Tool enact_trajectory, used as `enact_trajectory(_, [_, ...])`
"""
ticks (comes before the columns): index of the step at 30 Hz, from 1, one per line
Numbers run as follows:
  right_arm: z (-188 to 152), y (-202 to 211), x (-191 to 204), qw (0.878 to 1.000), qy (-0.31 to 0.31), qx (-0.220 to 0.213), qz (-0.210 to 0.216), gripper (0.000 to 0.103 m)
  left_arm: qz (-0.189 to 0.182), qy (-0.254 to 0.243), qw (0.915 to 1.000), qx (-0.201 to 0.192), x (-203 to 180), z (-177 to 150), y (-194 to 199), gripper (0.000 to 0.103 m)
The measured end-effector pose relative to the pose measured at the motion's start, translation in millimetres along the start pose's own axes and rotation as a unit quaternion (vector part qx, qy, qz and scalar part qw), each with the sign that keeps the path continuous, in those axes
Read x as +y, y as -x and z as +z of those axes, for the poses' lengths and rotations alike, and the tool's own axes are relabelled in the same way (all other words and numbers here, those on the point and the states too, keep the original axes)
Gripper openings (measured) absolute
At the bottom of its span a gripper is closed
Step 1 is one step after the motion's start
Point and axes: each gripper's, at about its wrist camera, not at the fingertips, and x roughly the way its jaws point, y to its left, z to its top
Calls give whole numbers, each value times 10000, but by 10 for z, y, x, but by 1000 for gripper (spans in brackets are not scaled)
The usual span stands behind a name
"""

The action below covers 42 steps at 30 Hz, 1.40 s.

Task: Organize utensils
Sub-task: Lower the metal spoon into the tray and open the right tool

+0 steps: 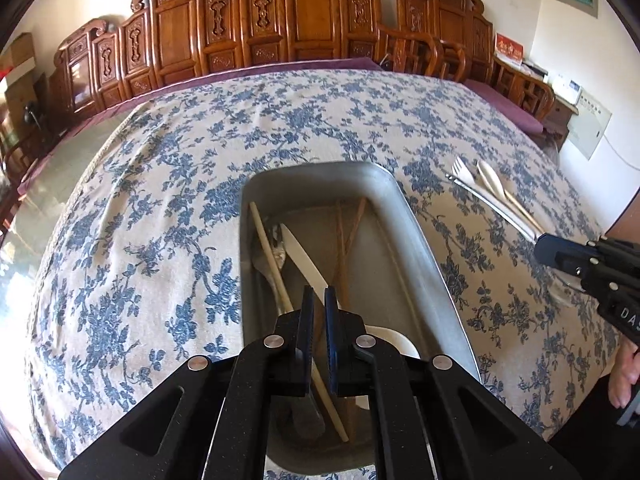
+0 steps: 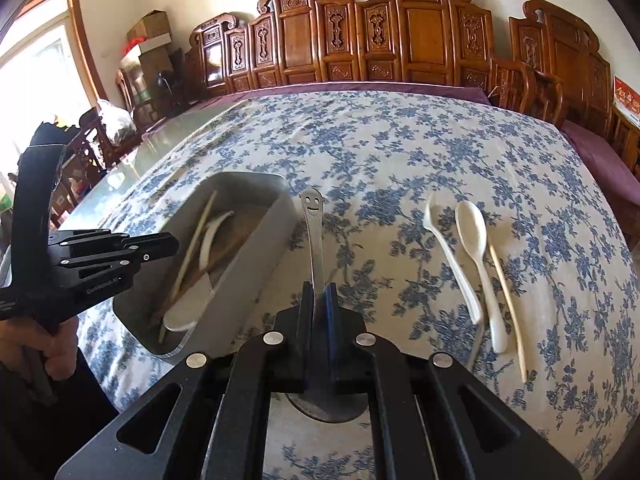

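A grey metal tray (image 1: 416,216) (image 2: 256,248) sits on the floral tablecloth and holds chopsticks, a cream knife (image 1: 304,258) and a white spoon (image 2: 188,304). My left gripper (image 1: 319,300) hovers over the tray's near end, jaws nearly together with nothing between them; it also shows in the right wrist view (image 2: 168,246). My right gripper (image 2: 319,294) is shut on a steel spoon (image 2: 313,224) with a smiley-face handle end, just right of the tray; it also shows in the left wrist view (image 1: 540,246). A white fork (image 2: 452,256), cream spoon (image 2: 478,264) and chopstick (image 2: 508,308) lie to the right.
The tablecloth (image 1: 160,208) covers a glass-topped table. Carved wooden chairs (image 1: 248,24) line the far edge. Boxes (image 2: 150,44) stand by a window at the far left.
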Motion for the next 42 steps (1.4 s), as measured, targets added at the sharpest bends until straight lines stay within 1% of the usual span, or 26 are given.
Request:
enact_trajectory(9, [192, -51, 389, 9995, 75, -109, 295, 7, 54, 116, 9995, -295, 204, 65, 196, 4])
enact_trajectory(16, [299, -231, 737, 9988, 83, -52, 479, 7, 103, 264, 9985, -460, 410, 94, 319, 4])
enact_trajectory(22, [333, -422, 930, 9986, 15, 56, 534, 7, 153, 409, 9976, -544, 573, 92, 384, 4])
enact_trajectory(28, [306, -647, 1078, 9990, 82, 227, 373, 7, 208, 468, 9969, -590, 658, 84, 418, 4])
enact_trajectory(32, [270, -764, 1156, 9992, 159, 337, 154, 7, 211, 525, 9965, -617, 693, 84, 438, 4])
enact_trajectory(36, [248, -888, 1174, 9985, 244, 455, -154, 7, 192, 532, 9965, -614, 690, 90, 431, 4])
enact_trajectory(42, [286, -982, 1107, 9979, 170, 516, -355, 7, 189, 547, 9964, -617, 690, 92, 429, 4])
